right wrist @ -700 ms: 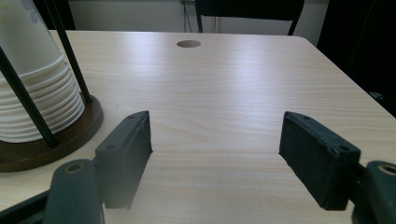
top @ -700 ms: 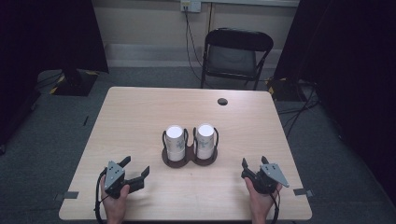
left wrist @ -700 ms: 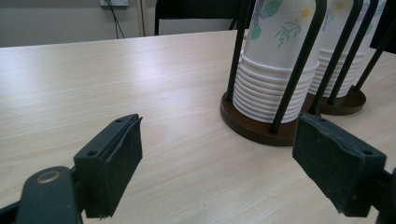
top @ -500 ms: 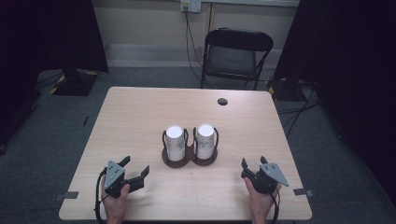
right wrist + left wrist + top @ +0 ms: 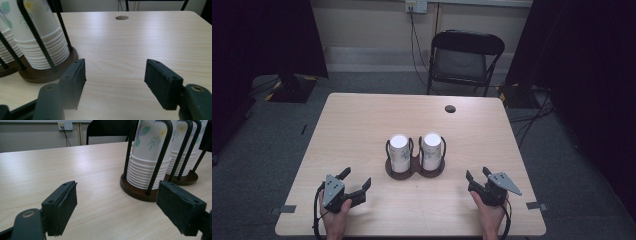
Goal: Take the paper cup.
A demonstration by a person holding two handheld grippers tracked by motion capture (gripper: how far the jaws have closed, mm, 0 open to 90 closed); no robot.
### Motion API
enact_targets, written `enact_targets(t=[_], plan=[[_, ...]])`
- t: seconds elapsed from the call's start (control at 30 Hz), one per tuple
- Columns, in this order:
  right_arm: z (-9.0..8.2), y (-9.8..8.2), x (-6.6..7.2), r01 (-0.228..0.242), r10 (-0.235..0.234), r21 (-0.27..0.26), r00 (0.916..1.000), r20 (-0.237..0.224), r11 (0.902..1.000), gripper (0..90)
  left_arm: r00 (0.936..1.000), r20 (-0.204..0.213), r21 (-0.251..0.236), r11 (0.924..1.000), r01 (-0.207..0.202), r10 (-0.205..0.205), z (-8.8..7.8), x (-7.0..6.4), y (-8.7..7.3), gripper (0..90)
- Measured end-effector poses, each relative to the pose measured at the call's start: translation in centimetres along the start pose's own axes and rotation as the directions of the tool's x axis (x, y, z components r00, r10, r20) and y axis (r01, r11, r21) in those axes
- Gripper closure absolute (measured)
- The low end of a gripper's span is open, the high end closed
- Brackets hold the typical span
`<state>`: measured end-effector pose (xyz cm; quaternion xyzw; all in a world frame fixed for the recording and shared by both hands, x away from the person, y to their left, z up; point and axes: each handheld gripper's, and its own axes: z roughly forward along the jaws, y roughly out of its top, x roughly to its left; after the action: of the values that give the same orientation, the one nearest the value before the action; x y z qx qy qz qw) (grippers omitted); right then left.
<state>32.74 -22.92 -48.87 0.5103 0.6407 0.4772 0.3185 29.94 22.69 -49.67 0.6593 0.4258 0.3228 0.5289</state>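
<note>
A dim room with dark curtains and a folding chair (image 5: 466,60) lies behind a pale wooden desk (image 5: 362,125), which has a round cable hole (image 5: 450,108) near its far edge. At the desk's middle stands a dark wooden double cup holder (image 5: 414,169) with two stacks of flowered paper cups, the left stack (image 5: 400,152) and the right stack (image 5: 432,150), each caged by black wire hoops.

Compared with the pictures from a moment ago, almost nothing has shifted: both hands sit at the near edge where they were, and the stacks are untouched. That suggests the work on the cups has not begun and the person is poised to start.

The left gripper (image 5: 357,186) rests low near the desk's front left, its fingers (image 5: 60,207) spread wide and empty, aimed toward the holder's base. The right gripper (image 5: 476,177) sits at the front right, also with fingers (image 5: 161,82) parted and holding nothing, the right stack just off to its side in the right gripper view. Both are well apart from the cups, so a forward reach comes first.
</note>
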Motion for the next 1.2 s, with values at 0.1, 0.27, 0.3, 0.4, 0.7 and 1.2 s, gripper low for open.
enact_targets(t=[0.1, 0.27, 0.3, 0.4, 0.7, 1.2], plan=[[-0.1, 0.3, 0.4, -0.002, 0.002, -0.002, 0.9994, -0.034, 1.0, 35.7, 1.0, 0.0, 0.0, 1.0, 0.01, -0.01, 0.0, 0.0, 0.0, 16.2], [0.1, 0.7, 0.9, 0.003, -0.003, -0.007, 0.9969, -0.078, 1.0, 36.0, 0.9999, -0.001, 0.004, 0.9999, 0.01, -0.01, 0.0, 0.0, 0.0, 16.6], [0.2, 0.9, 1.0, 0.006, -0.006, -0.005, 0.9961, -0.087, 1.0, 35.9, 1.0, -0.003, 0.004, 1.0, 0.007, -0.007, 0.0, 0.0, 0.0, 16.6], [0.3, 1.4, 1.5, 0.021, -0.022, -0.013, 0.9943, -0.104, 0.9997, 35.6, 1.0, -0.008, 0.007, 1.0, -0.004, 0.004, 0.1, -0.1, 0.0, 16.6], [0.3, 3.8, 2.8, 0.057, -0.067, -0.067, 0.983, -0.171, 0.9961, 39.5, 1.0, -0.003, -0.003, 1.0, -0.004, 0.004, 0.0, -0.1, 0.0, 16.5], [1.2, 7.3, 4.5, 0.098, -0.128, -0.121, 0.956, -0.264, 0.9877, 39.2, 1.0, -0.002, -0.004, 1.0, -0.007, 0.007, 0.0, -0.2, 0.0, 16.7]])
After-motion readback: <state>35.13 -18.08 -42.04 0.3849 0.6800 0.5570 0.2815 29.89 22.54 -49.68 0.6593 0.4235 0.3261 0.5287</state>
